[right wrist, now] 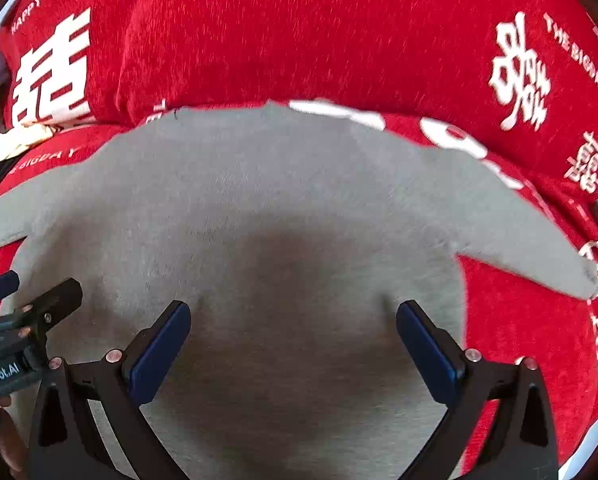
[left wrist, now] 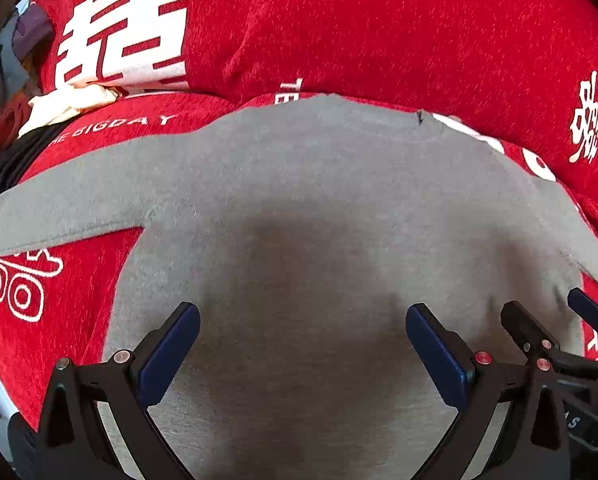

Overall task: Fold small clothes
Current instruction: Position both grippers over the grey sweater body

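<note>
A grey shirt (left wrist: 319, 200) lies flat and face-up-or-down (which cannot be told) on a red cover (left wrist: 379, 28) printed with white characters. Its neck edge points away from both cameras and its body runs toward them, so the long axis goes from the grippers to the far fold of the cover; the two sleeves spread out sideways, one to the left, one to the right (right wrist: 539, 256). The left gripper (left wrist: 303, 324) hangs over the lower body of the shirt with its jaws spread wide and nothing between them. The right gripper (right wrist: 293, 322) does the same just beside it, also wide open and empty. Red cover lies free past both sleeve tips and beyond the neck. The hem is cut off below the fingers in both views. At far left a heap of clothes (left wrist: 71, 100), cream and dark, is too blurred and warped to sort out.
</note>
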A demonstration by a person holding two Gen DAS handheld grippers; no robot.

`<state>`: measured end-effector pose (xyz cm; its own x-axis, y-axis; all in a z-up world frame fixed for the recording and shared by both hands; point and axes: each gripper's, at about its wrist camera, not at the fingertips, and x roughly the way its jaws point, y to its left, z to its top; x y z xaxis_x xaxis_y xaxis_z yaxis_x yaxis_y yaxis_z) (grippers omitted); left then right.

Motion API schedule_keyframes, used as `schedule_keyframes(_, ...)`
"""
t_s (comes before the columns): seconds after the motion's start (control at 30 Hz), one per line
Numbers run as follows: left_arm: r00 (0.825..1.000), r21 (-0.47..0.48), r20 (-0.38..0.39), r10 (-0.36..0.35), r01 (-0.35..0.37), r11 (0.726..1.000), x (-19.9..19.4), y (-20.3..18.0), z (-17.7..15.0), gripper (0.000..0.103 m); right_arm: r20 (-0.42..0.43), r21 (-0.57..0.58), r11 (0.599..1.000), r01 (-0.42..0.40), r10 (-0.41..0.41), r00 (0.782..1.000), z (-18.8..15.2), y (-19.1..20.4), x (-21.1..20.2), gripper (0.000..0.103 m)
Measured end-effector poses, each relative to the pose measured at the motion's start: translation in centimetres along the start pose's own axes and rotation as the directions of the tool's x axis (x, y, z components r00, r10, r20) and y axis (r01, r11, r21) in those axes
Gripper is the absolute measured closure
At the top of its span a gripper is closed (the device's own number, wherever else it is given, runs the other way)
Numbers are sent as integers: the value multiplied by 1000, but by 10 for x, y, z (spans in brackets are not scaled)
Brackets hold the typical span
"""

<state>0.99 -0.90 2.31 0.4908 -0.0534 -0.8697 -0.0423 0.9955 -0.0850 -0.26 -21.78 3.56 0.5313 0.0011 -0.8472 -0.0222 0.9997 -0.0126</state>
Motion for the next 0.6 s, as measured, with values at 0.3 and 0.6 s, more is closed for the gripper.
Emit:
schedule_keyframes(0.3,1000,16,-13,14,-14,1000,1,-17,11,0,49,3,999,44,-44,998,14,-17,-12,0)
schedule_keyframes(0.6,1000,69,-8,24,-23,997,3,-57,30,0,48,54,997,55,-58,997,23,-52,-5,1)
